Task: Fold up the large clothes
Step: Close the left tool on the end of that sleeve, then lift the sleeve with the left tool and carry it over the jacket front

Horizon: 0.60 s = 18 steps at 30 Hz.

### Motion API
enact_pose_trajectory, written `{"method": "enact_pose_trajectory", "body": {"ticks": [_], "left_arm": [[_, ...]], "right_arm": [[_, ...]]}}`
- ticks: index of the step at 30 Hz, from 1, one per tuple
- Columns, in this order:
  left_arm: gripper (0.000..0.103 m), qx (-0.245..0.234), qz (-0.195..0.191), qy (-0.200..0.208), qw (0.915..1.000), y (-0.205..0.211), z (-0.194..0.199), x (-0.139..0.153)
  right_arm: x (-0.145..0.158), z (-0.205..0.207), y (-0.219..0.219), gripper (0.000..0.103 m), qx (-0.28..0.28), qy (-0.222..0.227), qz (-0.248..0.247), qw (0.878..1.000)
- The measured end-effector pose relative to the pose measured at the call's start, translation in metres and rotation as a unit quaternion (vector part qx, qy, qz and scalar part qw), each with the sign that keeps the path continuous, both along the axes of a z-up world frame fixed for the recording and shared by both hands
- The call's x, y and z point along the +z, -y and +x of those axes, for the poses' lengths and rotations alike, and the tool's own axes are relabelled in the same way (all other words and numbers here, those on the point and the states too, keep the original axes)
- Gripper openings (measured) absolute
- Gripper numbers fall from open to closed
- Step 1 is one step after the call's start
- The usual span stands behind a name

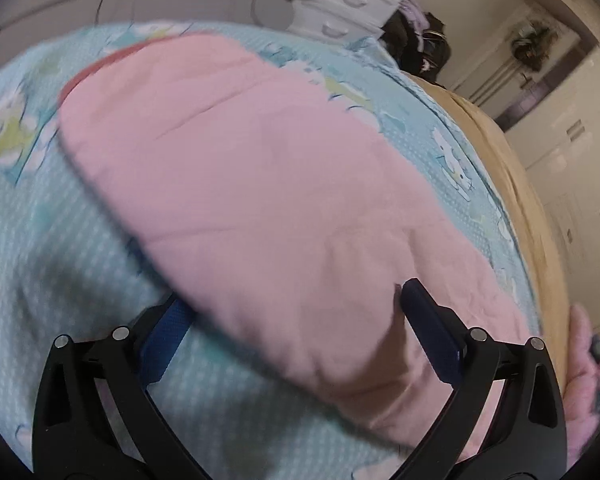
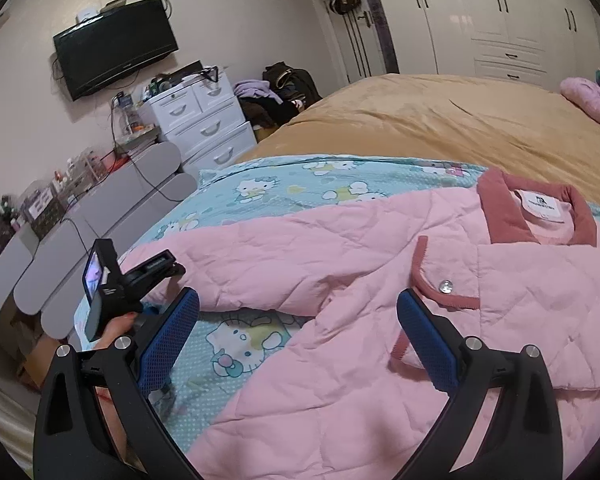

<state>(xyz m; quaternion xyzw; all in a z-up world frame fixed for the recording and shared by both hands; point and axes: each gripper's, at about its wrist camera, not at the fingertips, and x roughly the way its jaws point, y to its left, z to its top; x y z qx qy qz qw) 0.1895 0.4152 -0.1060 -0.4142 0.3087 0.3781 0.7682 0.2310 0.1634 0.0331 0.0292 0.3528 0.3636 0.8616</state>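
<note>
Now the left view blurs: pink jacket (image 1: pixel 260 184) hides one pad of the wide-open left gripper (image 1: pixel 292 320), empty. Only the right view shows the collar (image 2: pixel 538 216); right gripper (image 2: pixel 298 332) gapes empty above jacket on the blue sheet (image 2: pixel 260 188).

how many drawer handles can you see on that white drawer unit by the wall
5, on the white drawer unit: two side by side on the top row, then three stacked below, one per wide drawer. The unit's far side is out of sight, so others may be hidden.
</note>
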Motion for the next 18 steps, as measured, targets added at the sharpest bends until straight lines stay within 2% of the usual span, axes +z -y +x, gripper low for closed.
{"method": "enact_pose_trajectory", "body": {"ticks": [3,4,5,6,8,10,14,18], "left_arm": [[0.092,0.003,0.022,0.026,0.9994,0.001,-0.002,0.002],[0.082,0.002,0.029,0.028,0.9992,0.001,-0.001,0.003],[0.065,-0.001,0.036,0.026,0.9990,0.002,0.000,0.004],[0.057,-0.004,0.040,0.031,0.9987,0.002,-0.001,0.005],[0.032,-0.008,0.043,0.053,0.9976,0.001,-0.005,0.012],[0.021,-0.018,0.054,0.078,0.9953,0.003,-0.007,0.025],[0.017,-0.035,0.094,0.130,0.9864,0.015,-0.012,0.064],[0.014,-0.063,0.125,0.179,0.9738,0.035,-0.011,0.104]], "right_arm": [[-0.002,0.005,0.008,0.099,-0.008,-0.006,0.005,1.000],[-0.002,0.007,0.011,0.099,-0.012,-0.007,0.006,1.000],[-0.002,0.008,0.013,0.099,-0.016,-0.009,0.008,1.000],[-0.002,0.010,0.017,0.099,-0.021,-0.010,0.010,1.000],[-0.001,0.013,0.023,0.099,-0.029,-0.011,0.015,0.999],[0.000,0.015,0.029,0.099,-0.038,-0.012,0.019,0.999],[0.006,0.014,0.046,0.099,-0.055,-0.011,0.029,0.998],[0.014,0.012,0.071,0.099,-0.082,-0.006,0.040,0.996]]}}
